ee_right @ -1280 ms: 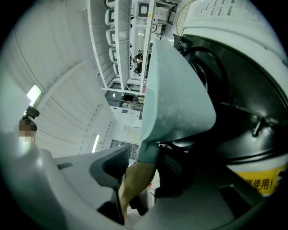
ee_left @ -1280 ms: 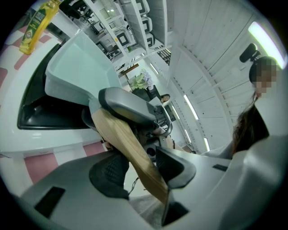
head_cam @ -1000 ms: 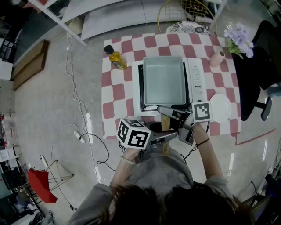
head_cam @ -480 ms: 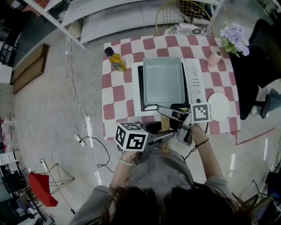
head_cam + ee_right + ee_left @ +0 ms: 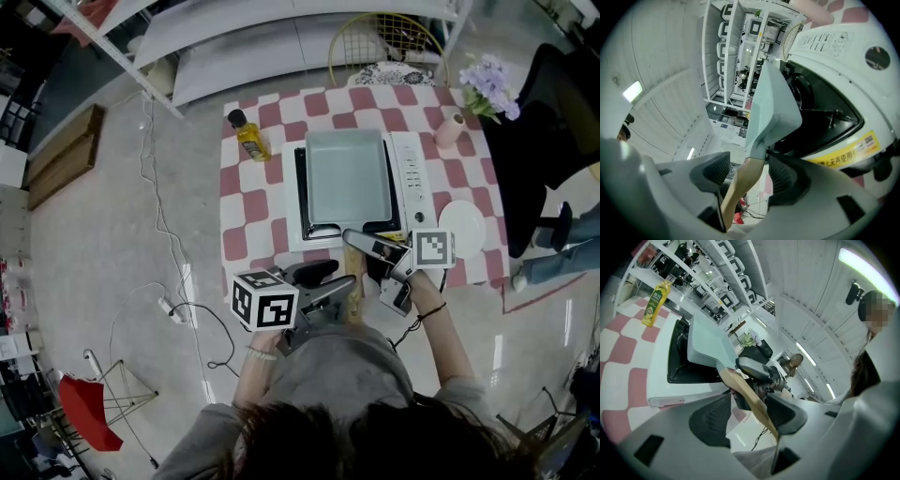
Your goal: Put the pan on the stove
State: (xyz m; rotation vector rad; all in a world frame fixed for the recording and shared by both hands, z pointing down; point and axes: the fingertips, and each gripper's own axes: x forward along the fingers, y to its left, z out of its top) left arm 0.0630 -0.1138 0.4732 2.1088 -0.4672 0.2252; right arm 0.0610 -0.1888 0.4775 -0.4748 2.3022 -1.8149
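Note:
A pale green square pan (image 5: 347, 176) sits on the black top of the white stove (image 5: 413, 169). Its wooden handle (image 5: 354, 292) points toward me over the table's near edge. My left gripper (image 5: 328, 284) reaches in from the left and my right gripper (image 5: 377, 266) from the right, both at the handle. In the left gripper view the handle (image 5: 750, 397) runs between the wide jaws of the left gripper (image 5: 750, 418), with no pad pressing on it. In the right gripper view the handle (image 5: 743, 180) hangs free between the pads of the right gripper (image 5: 750, 176). Both pairs of jaws have just been opening.
On the pink-and-white checked cloth, a yellow oil bottle (image 5: 250, 138) stands left of the stove. A white plate (image 5: 466, 228) lies to its right, and a pink vase (image 5: 448, 127) with purple flowers stands at the far right corner. A wire chair (image 5: 389, 42) stands behind the table. Cables (image 5: 178, 300) trail on the floor at left.
Both grippers' jaws have spread off the wooden handle. The left gripper has drawn back to the left. The pan has stayed on the stove.

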